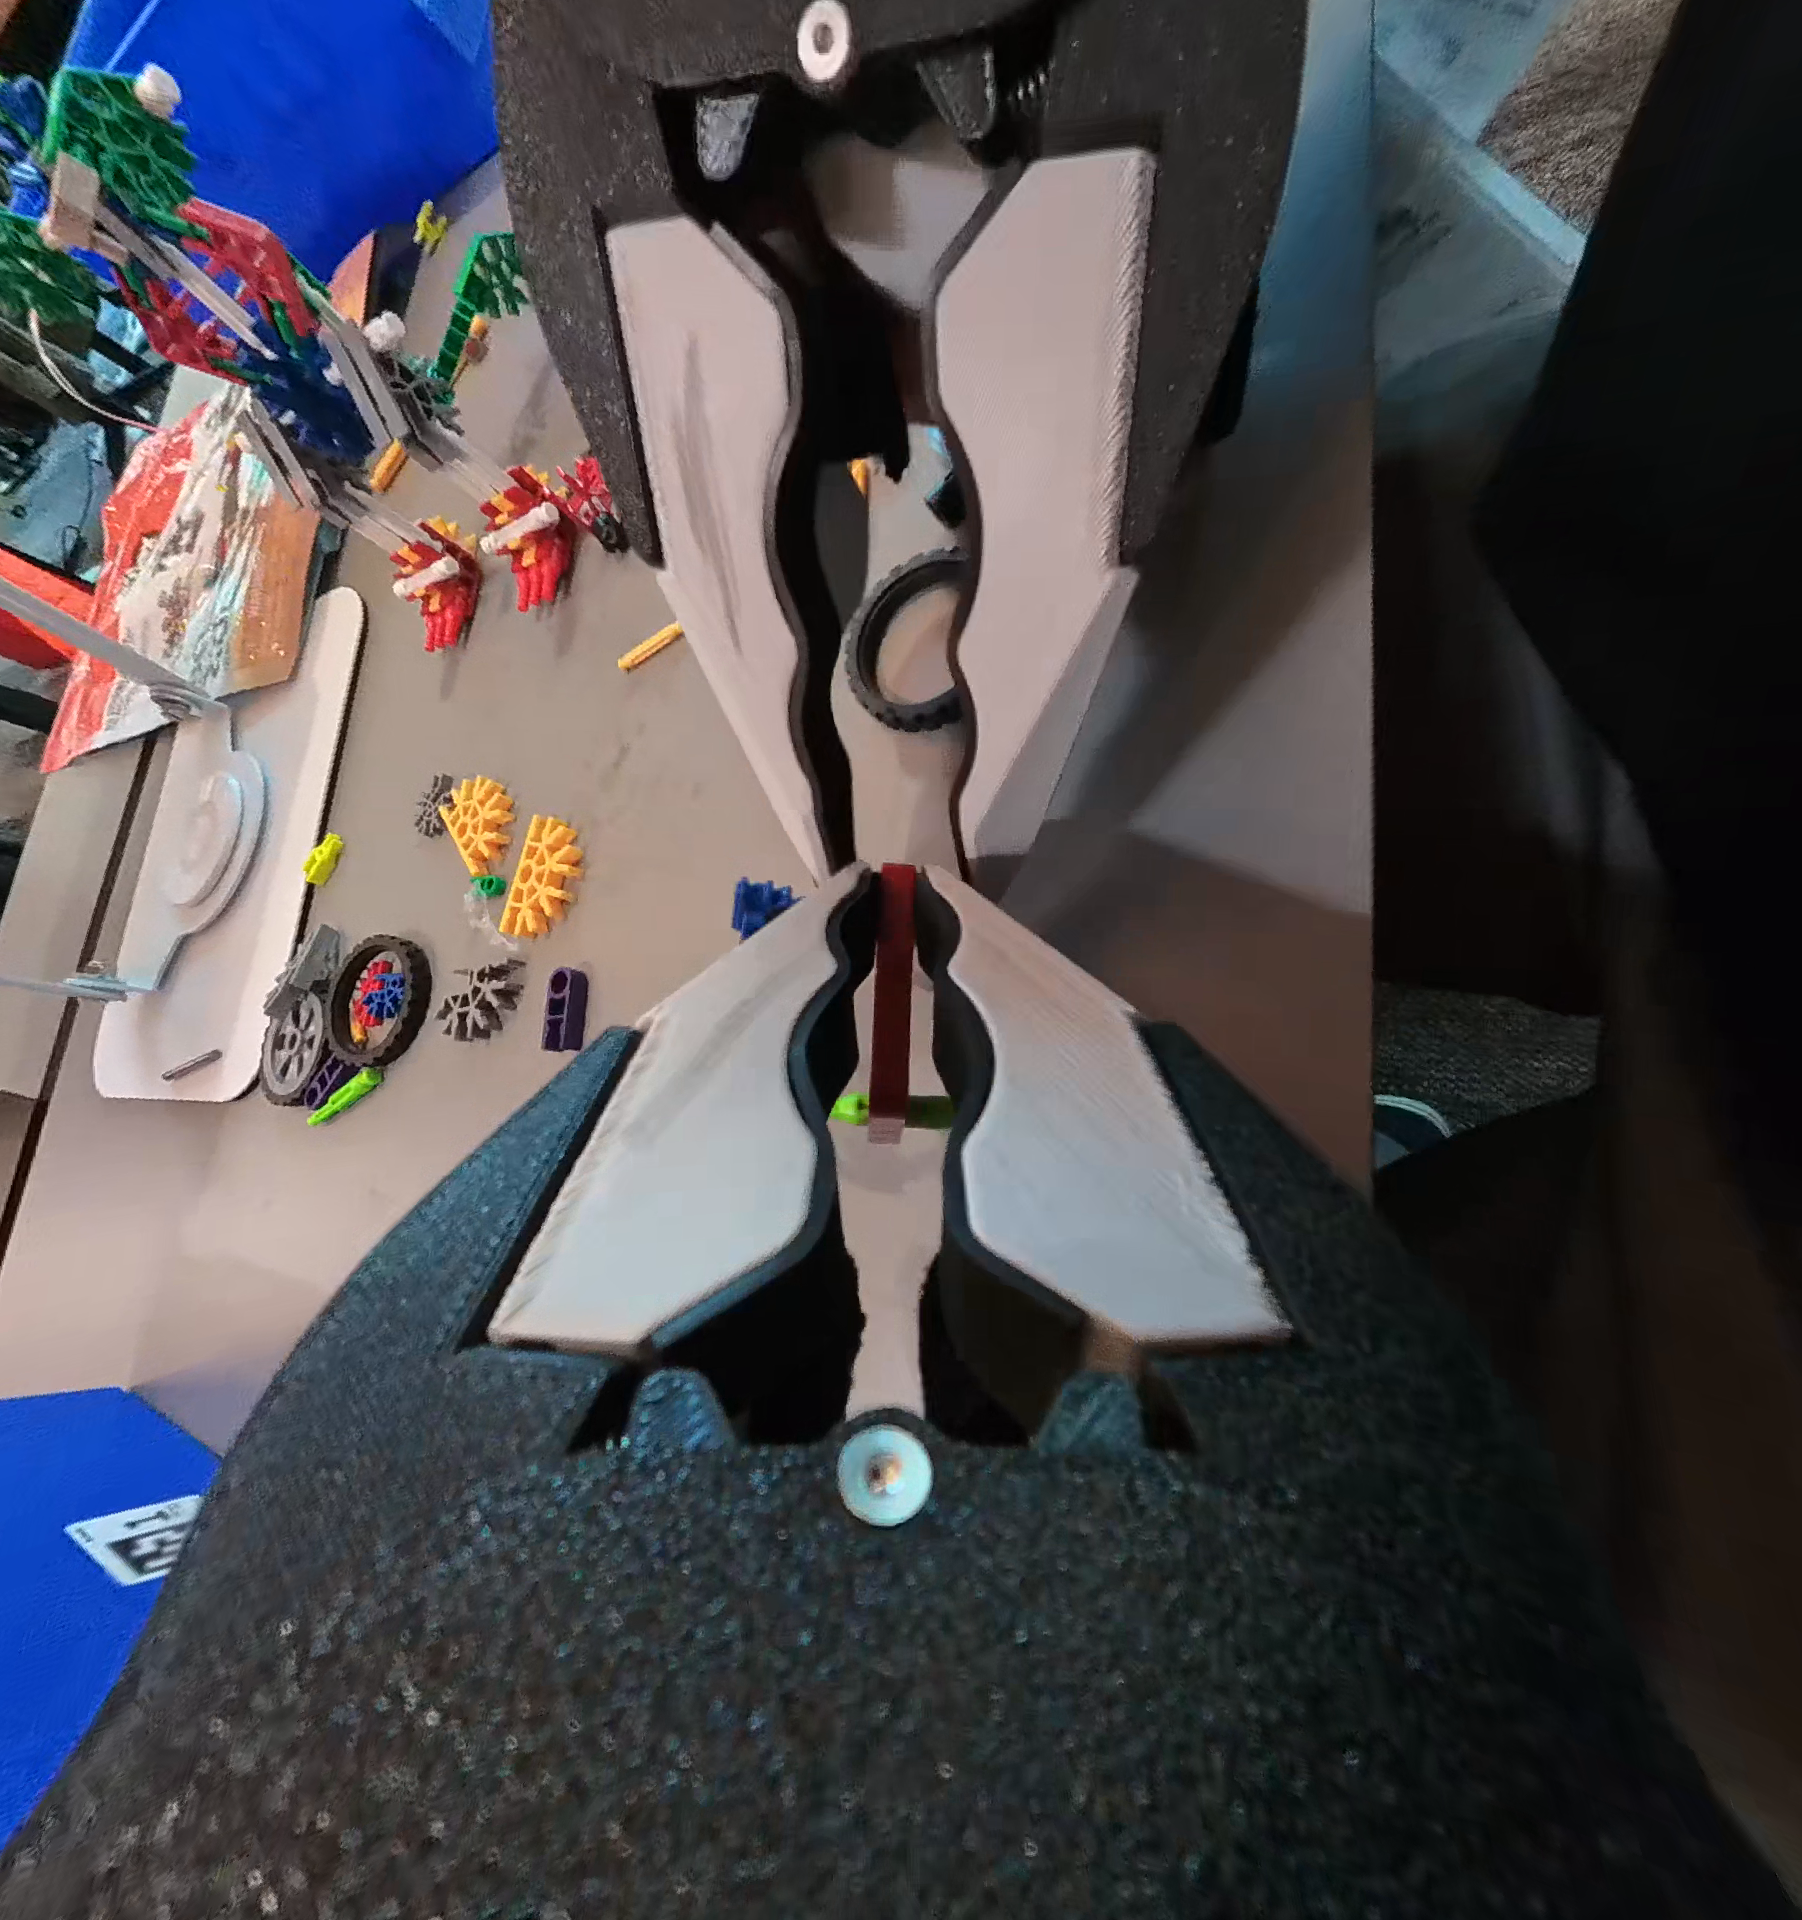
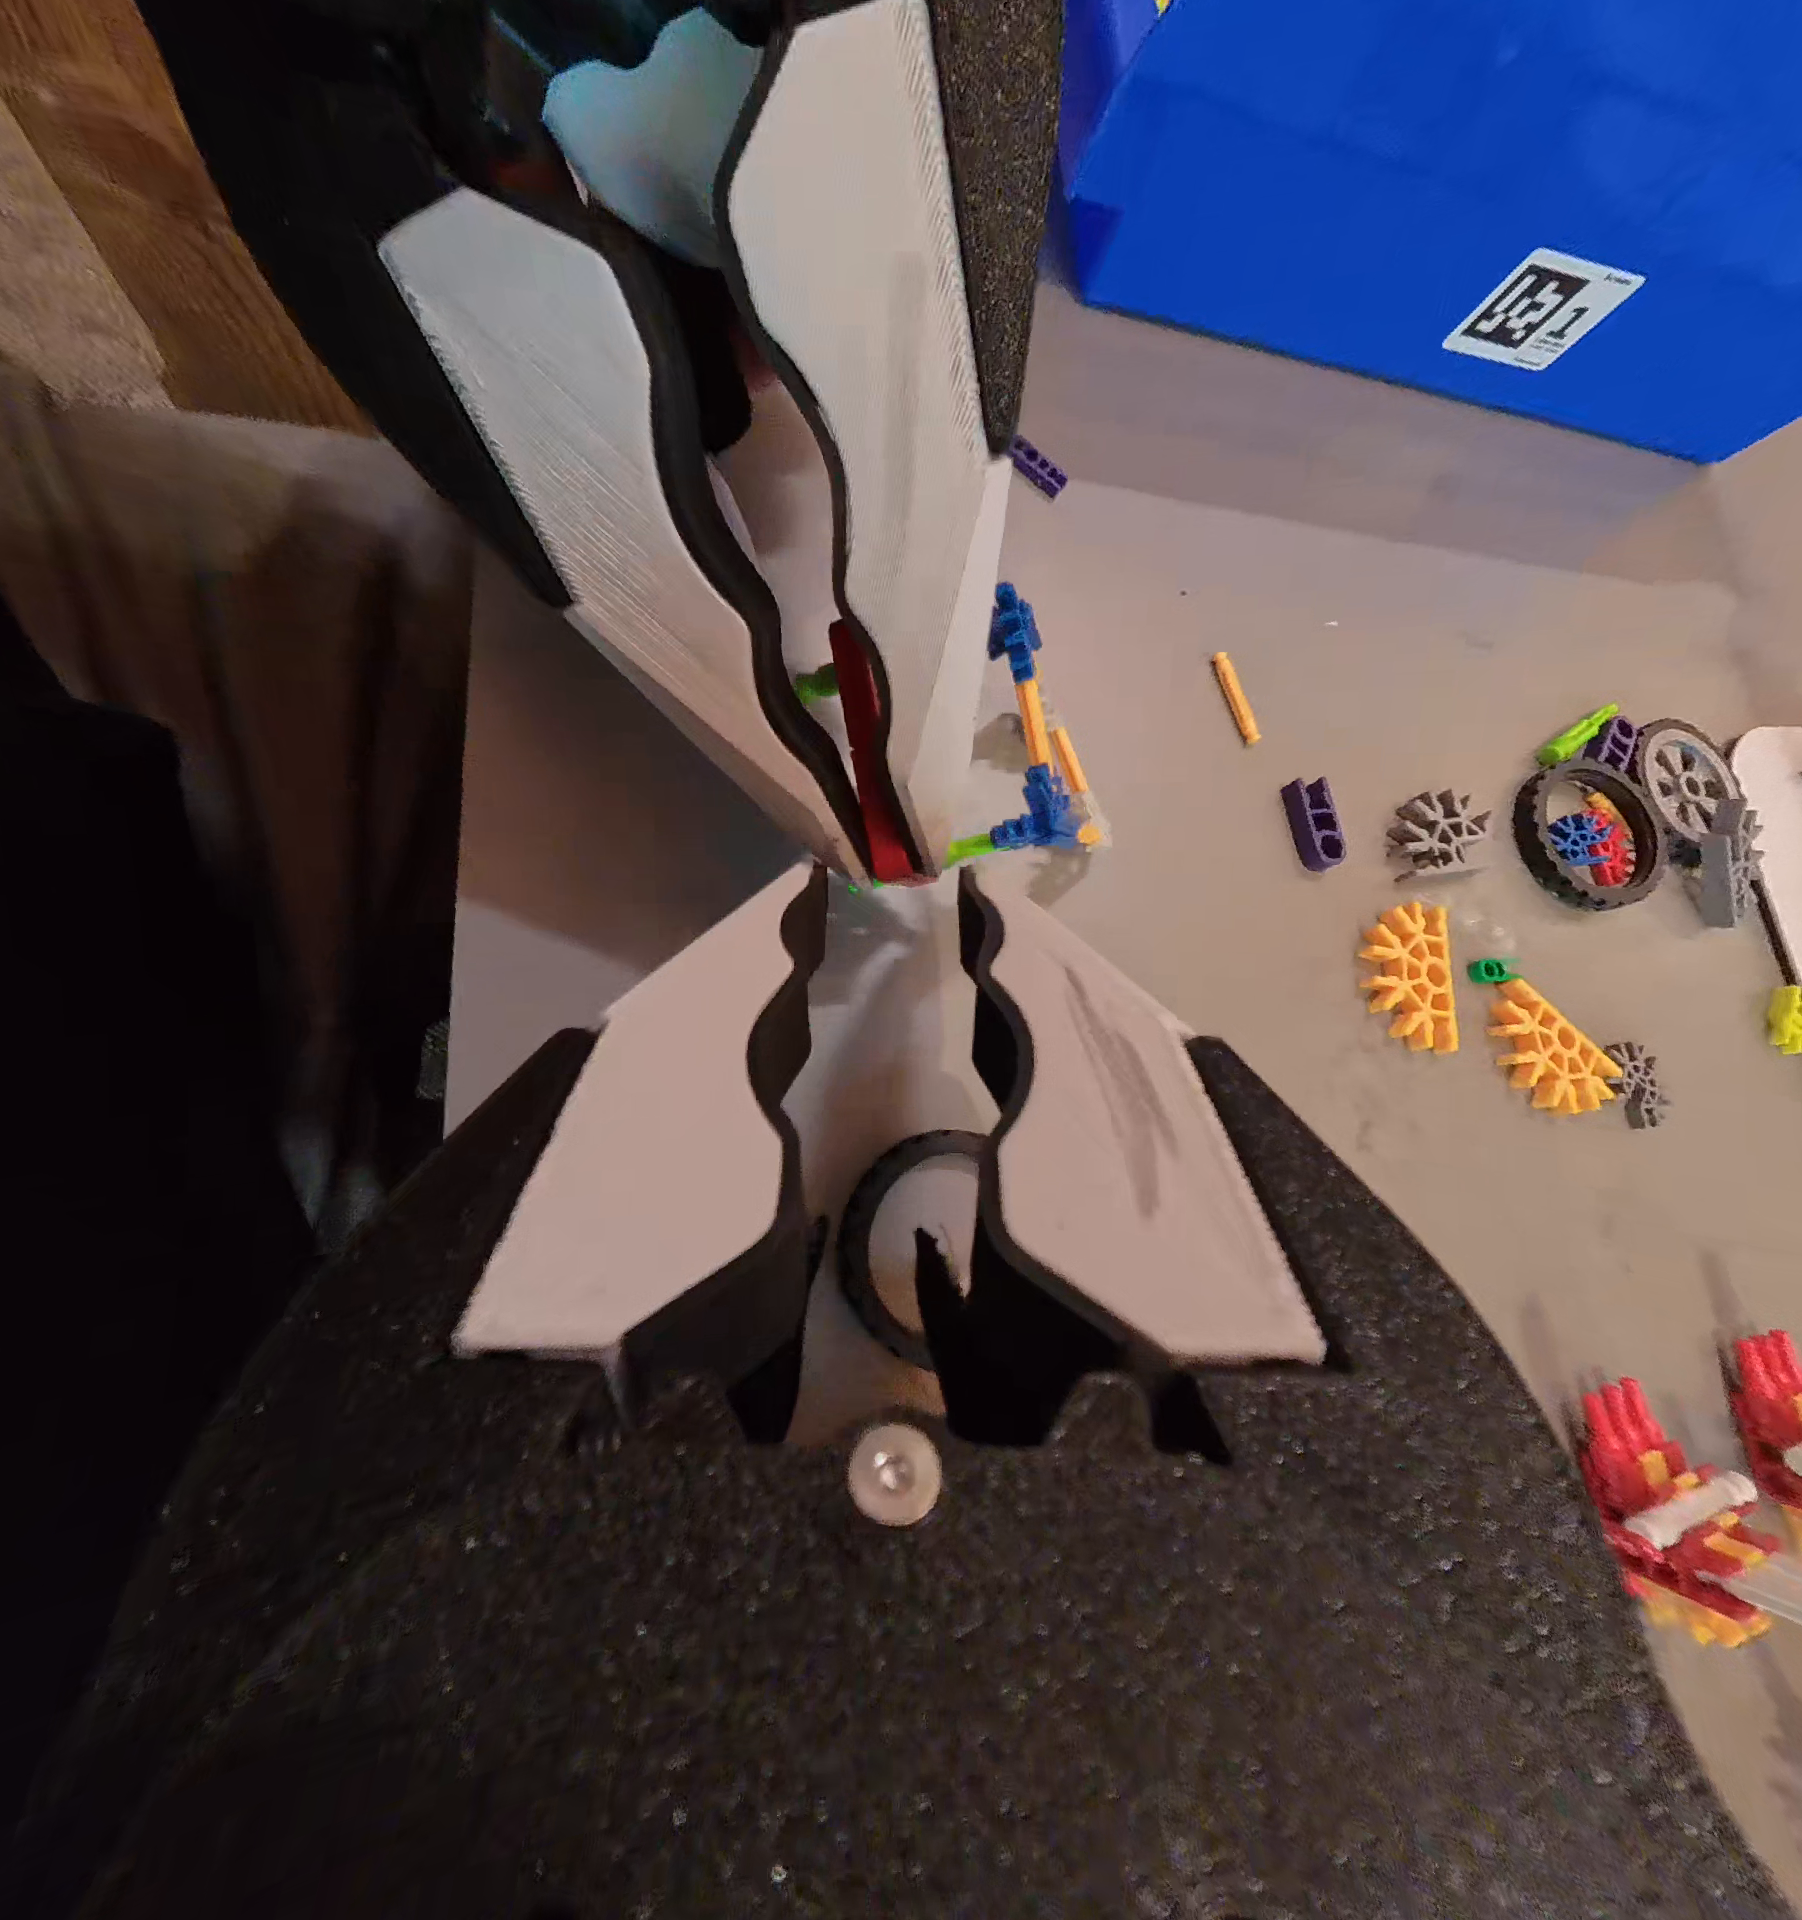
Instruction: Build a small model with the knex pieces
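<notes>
One flat red piece [image 1: 892, 997] is being pinched by the left gripper [image 1: 895, 883] (nearly closed); the right gripper [image 2: 892, 894] is being held slightly apart, empty, over one ridged black tire [image 2: 902, 1247].

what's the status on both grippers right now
Left gripper shut on dark red rod, green piece attached. Right gripper tip to tip with it, jaws slightly apart, black tyre lying between them. Loose yellow connectors on table.

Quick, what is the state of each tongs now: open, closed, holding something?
Left tongs: closed on a dark red flat piece.
Right tongs: slightly open, holding nothing; a black tyre lies on the table beneath them.
</notes>
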A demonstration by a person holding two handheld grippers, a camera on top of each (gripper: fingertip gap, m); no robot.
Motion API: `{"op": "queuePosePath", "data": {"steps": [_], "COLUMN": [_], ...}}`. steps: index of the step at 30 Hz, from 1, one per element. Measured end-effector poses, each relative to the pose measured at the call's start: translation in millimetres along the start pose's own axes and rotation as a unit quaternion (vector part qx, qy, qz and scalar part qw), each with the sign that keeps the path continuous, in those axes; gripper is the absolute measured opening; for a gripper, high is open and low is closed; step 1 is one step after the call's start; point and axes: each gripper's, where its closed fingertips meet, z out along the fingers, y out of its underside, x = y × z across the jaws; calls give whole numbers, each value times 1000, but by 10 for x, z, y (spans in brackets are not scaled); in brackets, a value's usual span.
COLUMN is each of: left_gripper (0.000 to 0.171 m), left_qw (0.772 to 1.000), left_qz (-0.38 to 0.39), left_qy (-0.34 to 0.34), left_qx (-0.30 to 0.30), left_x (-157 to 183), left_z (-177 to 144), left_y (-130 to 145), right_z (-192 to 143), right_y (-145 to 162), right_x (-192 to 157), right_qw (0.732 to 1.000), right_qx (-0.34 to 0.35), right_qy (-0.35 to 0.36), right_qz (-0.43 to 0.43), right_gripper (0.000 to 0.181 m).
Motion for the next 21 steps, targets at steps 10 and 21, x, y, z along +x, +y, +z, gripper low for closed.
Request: {"op": "queuePosePath", "data": {"steps": [10, 21], "left_gripper": [25, 4], "left_qw": [994, 985], "left_qz": [44, 6], "left_qy": [-97, -162], "left_qx": [-17, -55], "left_x": [-82, -185], "left_z": [-55, -60], "left_y": [135, 212], "right_z": [43, 20], "right_y": [6, 17], "right_x": [53, 201], "right_qw": [997, 994], "right_qx": [3, 14], "right_qy": [-45, -67], "right_qz": [67, 80], "right_gripper": [28, 28]}}
